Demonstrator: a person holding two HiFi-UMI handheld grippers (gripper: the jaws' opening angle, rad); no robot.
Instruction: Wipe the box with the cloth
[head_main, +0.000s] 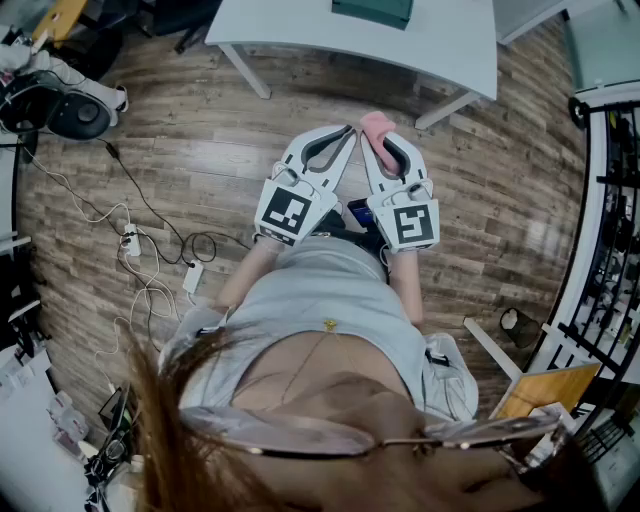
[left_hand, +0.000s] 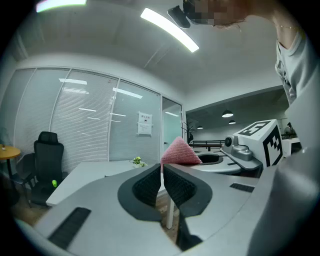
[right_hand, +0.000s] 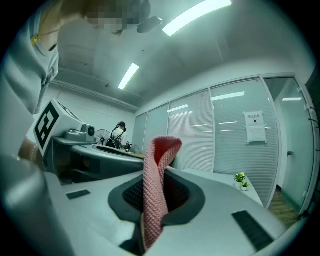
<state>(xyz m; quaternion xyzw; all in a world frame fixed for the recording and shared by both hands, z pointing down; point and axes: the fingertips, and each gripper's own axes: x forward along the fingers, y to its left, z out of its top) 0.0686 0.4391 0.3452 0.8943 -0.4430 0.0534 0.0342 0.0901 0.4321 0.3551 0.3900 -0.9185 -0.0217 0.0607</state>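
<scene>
In the head view both grippers are held level and close to the person's body, side by side, pointing toward a white table (head_main: 300, 35). A dark teal box (head_main: 373, 9) lies at the table's far edge, partly cut off by the frame. My right gripper (head_main: 376, 137) is shut on a pink knitted cloth (head_main: 377, 123); in the right gripper view the cloth (right_hand: 154, 200) hangs folded between the pads and sticks up past the right gripper (right_hand: 160, 167). My left gripper (head_main: 348, 132) is shut with nothing between its pads (left_hand: 150, 185). The cloth's tip (left_hand: 180, 154) shows just beyond it.
Cables and a power strip (head_main: 150, 265) trail over the wood floor at left. A metal rack (head_main: 610, 200) stands along the right edge. The table's legs (head_main: 245, 70) angle down toward me. A black office chair (left_hand: 47, 160) and glass partitions (left_hand: 85, 125) stand beyond the table.
</scene>
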